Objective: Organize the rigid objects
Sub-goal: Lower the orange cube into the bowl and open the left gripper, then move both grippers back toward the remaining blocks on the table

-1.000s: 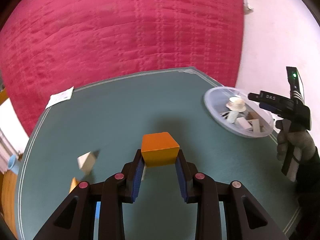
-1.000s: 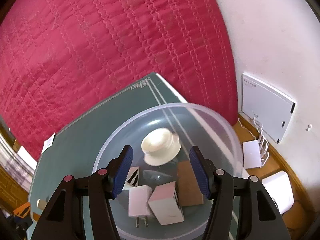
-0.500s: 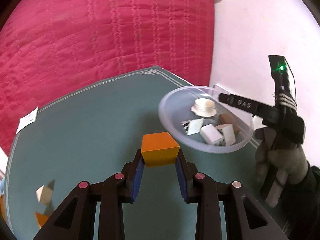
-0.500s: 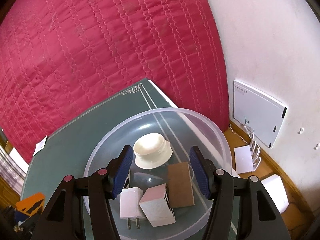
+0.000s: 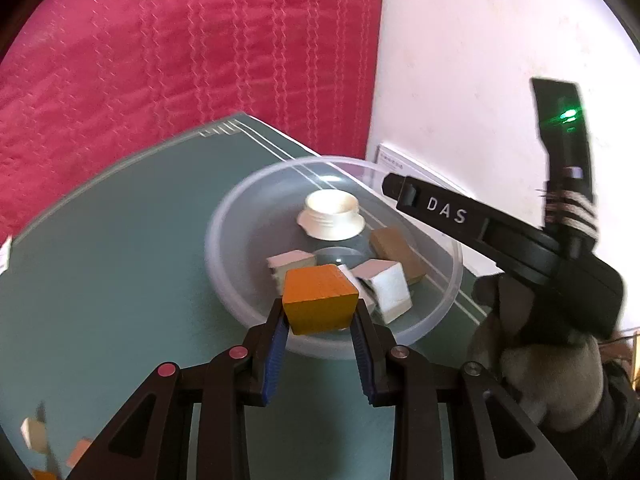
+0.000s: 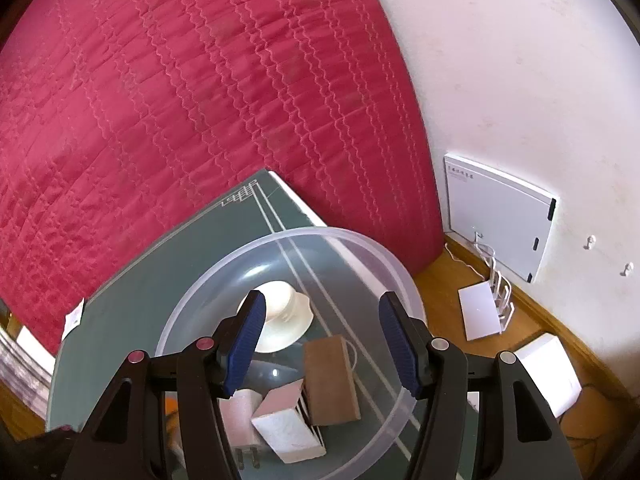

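My left gripper (image 5: 320, 312) is shut on an orange block (image 5: 320, 300), which hangs over the near rim of a clear plastic bowl (image 5: 224, 240) on the green table (image 5: 120, 260). The bowl holds a cream round lid (image 5: 330, 216), a brown block (image 5: 396, 252) and white blocks (image 5: 386, 288). My right gripper (image 6: 322, 340) hovers open over the same bowl (image 6: 360, 240), with nothing between its blue pads. Below it lie the lid (image 6: 284, 320), the brown block (image 6: 328, 380), a white block (image 6: 286, 428) and a white plug adapter (image 6: 240, 412).
A gloved hand (image 5: 532, 380) holds the right gripper at the bowl's right side. Small loose blocks (image 5: 32, 432) lie at the table's near left. A red quilted cover (image 5: 160, 60) lies beyond the table. White boxes (image 6: 548, 376) sit on the wooden floor by the wall.
My left gripper has carried the orange block to the right across the table, up to the bowl's near rim. The right gripper has stayed over the bowl, still open.
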Demonstrator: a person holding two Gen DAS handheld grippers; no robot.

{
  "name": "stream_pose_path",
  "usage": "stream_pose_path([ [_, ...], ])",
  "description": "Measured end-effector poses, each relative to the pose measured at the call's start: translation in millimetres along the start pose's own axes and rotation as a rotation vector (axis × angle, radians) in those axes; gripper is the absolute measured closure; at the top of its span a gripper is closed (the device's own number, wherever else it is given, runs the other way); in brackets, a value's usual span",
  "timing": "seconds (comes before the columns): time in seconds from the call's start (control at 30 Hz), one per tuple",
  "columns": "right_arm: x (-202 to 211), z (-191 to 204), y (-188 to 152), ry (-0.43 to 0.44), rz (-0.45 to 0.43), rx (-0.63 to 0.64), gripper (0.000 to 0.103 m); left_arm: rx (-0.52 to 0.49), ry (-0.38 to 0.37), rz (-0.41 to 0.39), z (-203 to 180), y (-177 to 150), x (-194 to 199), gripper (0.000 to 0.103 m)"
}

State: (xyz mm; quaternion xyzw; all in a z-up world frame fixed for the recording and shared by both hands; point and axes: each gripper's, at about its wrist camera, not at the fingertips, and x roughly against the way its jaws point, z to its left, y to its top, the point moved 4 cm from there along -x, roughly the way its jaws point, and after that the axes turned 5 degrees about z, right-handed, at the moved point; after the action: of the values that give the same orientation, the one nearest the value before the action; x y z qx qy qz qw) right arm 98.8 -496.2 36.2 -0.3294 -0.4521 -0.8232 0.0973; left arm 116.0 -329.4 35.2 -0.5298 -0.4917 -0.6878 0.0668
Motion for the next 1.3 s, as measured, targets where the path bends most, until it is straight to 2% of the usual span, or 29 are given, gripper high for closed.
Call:
stream_pose_path([
  [0.1,0.2,-1.5,1.0,-0.004,-0.003,-0.006,0.043,-0.004,-0.020,0.038,-4.3,5.3,-18.8,0.070],
  [0.3,0.0,-1.5,0.3,-0.004,-0.003,-0.005,0.043,-0.015,0.088,0.026,10.7,19.1,-43.8,0.070],
  [0.4,-0.7,-0.7,0.1,-0.005,-0.002,-0.004,0.043,0.016,0.109,0.014,25.7,23.7,-48.1,0.069],
  [0.57,-1.1,1.8,-2.3,-0.010,-0.005,0.006,0.043,0.047,0.078,-0.022,35.9,25.4,-41.5,0.052],
  [0.67,-0.6,2.7,-3.4,-0.013,-0.011,0.011,0.043,0.028,0.080,-0.042,31.4,25.8,-35.9,0.034],
  [0.7,-0.2,2.6,-3.5,-0.014,-0.013,0.012,0.043,0.020,0.092,-0.047,29.9,24.5,-33.3,0.023],
  [0.73,-0.6,2.7,-3.4,-0.014,-0.013,0.012,0.043,0.011,0.107,-0.057,28.5,23.2,-30.5,0.016],
  [0.93,-0.3,2.3,-3.5,-0.018,-0.016,0.011,0.043,-0.030,0.153,-0.073,29.0,16.2,-24.5,0.013],
  [1.3,-0.2,0.6,-2.5,-0.028,-0.024,0.027,0.043,0.053,0.207,-0.060,56.8,-0.2,-15.0,0.006],
])
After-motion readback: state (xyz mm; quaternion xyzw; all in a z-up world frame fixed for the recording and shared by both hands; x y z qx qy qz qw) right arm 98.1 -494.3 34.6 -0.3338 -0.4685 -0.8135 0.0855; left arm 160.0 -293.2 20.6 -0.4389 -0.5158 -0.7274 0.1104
